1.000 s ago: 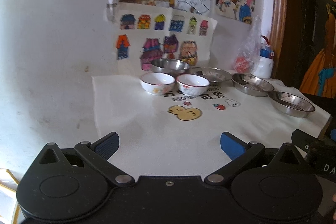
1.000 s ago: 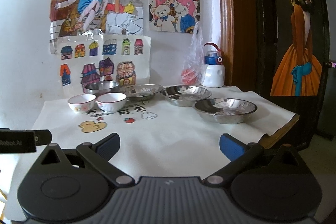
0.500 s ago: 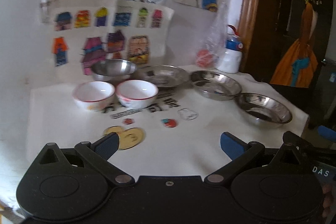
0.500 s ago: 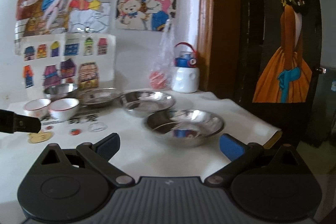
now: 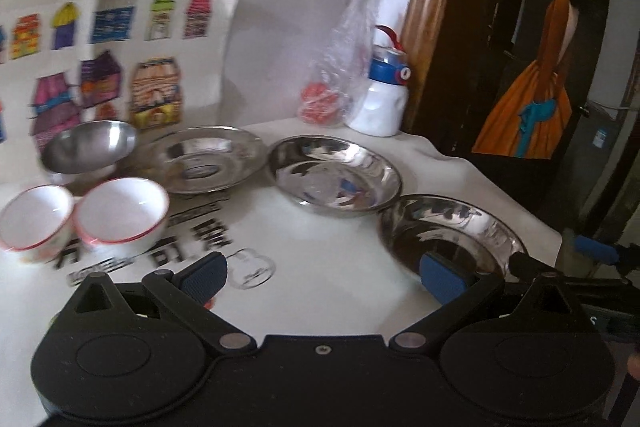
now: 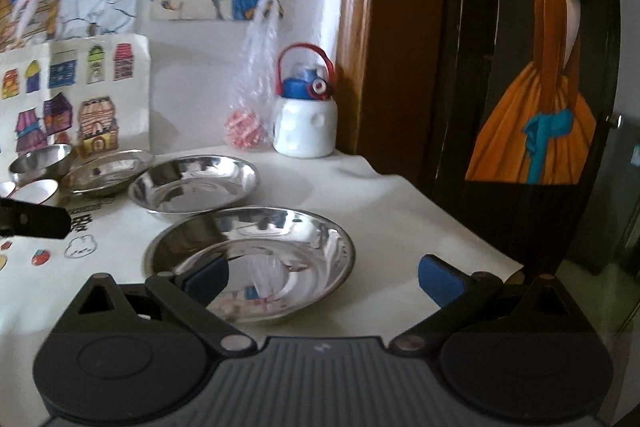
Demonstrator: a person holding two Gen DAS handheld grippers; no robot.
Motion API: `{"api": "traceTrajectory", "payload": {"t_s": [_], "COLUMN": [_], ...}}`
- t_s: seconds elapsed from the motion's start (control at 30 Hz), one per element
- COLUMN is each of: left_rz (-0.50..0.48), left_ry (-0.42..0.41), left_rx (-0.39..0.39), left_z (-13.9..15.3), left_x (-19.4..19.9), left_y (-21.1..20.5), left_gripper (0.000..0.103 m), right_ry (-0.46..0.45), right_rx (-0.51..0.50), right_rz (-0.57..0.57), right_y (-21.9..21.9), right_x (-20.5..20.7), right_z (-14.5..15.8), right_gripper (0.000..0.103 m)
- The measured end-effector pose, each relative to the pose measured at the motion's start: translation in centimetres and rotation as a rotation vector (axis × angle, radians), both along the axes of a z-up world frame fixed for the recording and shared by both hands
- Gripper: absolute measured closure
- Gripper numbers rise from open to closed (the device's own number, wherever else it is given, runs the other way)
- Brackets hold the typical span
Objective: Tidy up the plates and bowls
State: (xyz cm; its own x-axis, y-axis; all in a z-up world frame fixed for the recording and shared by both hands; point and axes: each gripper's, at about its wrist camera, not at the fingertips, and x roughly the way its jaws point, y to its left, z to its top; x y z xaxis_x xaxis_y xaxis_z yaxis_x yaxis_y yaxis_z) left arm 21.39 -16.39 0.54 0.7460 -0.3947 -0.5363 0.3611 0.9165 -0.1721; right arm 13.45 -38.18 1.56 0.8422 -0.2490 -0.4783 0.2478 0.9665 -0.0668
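Plates are what both claws have swung toward within the last second. Right gripper (image 6: 323,277), jaws spread and empty, now frames the nearest steel plate (image 6: 256,251), lower centre of frame. Left gripper (image 5: 323,273), also wide open, alone shows both white bowls (image 5: 120,215) clearly, at mid-left.

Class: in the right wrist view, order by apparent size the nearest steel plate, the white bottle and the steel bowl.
1. Nearest steel plate, though closeness enlarges it.
2. White bottle.
3. Steel bowl, farthest away and partly hidden.
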Motion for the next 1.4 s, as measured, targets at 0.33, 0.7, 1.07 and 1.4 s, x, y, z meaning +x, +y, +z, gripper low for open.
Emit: {"api": "traceTrajectory", "payload": {"t_s": [0.33,0.7,1.07,1.4], "left_rz": [-0.038,-0.072,-0.06,-0.086], "left_ry": [0.078,0.172,0.241,0.253], "left_rx": [0.004,-0.036,-0.092,-0.089], "left_z": [-2.0,-3.6,-4.3,-4.3], "left_x": [4.0,6.6,7.6,7.3], "left_y": [-3.9,-5.9,-5.8,-6.2], "left_gripper": [0.001,0.006,0.039,0.083], "right_ry": [0.088,0.104,0.091,0.098], "right_rx": [0.1,0.186,0.218,0.247], "right_rz": [0.044,0.074,0.056,0.026], "right_y": [-3.9,-4.8,-4.8,-5.1], "right_x": [4.0,5.3,5.6,4.7], "right_z": [-1.3,-2.6,-2.6,-2.2], "right_gripper": [0.01,0.016,0.06,0.082]}}
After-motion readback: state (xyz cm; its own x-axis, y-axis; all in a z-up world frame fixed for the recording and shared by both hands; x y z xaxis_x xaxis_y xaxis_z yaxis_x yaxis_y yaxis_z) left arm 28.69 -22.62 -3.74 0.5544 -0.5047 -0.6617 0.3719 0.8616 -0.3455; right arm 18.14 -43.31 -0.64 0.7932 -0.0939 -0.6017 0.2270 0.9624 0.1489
